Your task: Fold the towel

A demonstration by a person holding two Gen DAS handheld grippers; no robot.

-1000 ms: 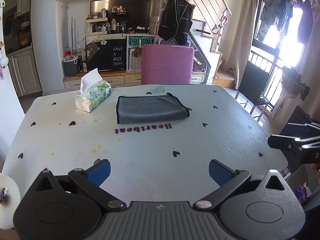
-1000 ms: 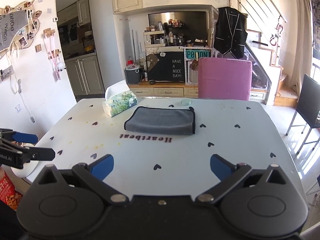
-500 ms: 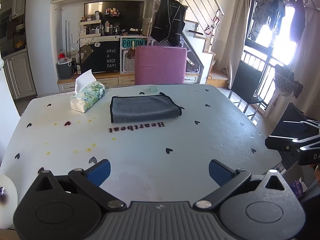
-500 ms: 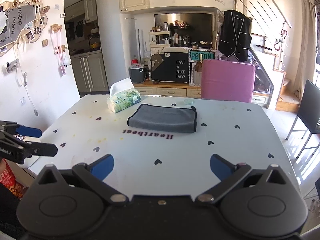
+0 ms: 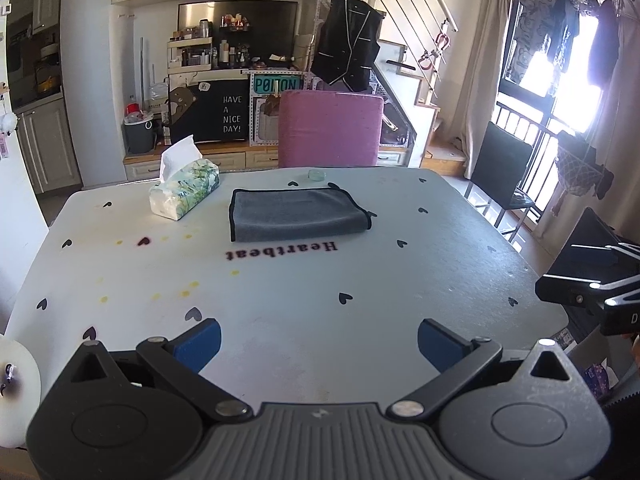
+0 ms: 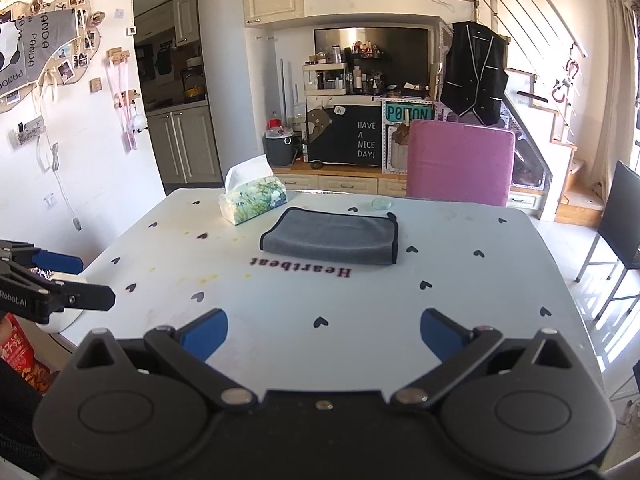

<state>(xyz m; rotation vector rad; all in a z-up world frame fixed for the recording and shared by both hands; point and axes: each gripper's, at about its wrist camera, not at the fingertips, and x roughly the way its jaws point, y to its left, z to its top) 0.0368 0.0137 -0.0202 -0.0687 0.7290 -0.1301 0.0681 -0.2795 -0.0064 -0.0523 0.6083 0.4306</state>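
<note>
A grey towel with dark edging (image 5: 296, 215) lies folded flat on the far middle of the white table (image 5: 280, 300), just beyond the word "Heartbeat". It also shows in the right wrist view (image 6: 334, 236). My left gripper (image 5: 319, 340) is open and empty over the table's near edge, far from the towel. My right gripper (image 6: 323, 330) is open and empty, also back at the near edge. Each gripper shows at the side of the other's view.
A tissue box (image 5: 184, 190) stands left of the towel. A small clear dish (image 5: 317, 175) sits behind it. A pink chair (image 5: 330, 128) stands at the table's far side, a black chair (image 5: 500, 168) to the right. A white roll (image 5: 18, 392) sits at the near left corner.
Both grippers have drawn back and risen slightly from the table, so the towel looks a little farther away. The towel has not moved. Both grippers stay open.
</note>
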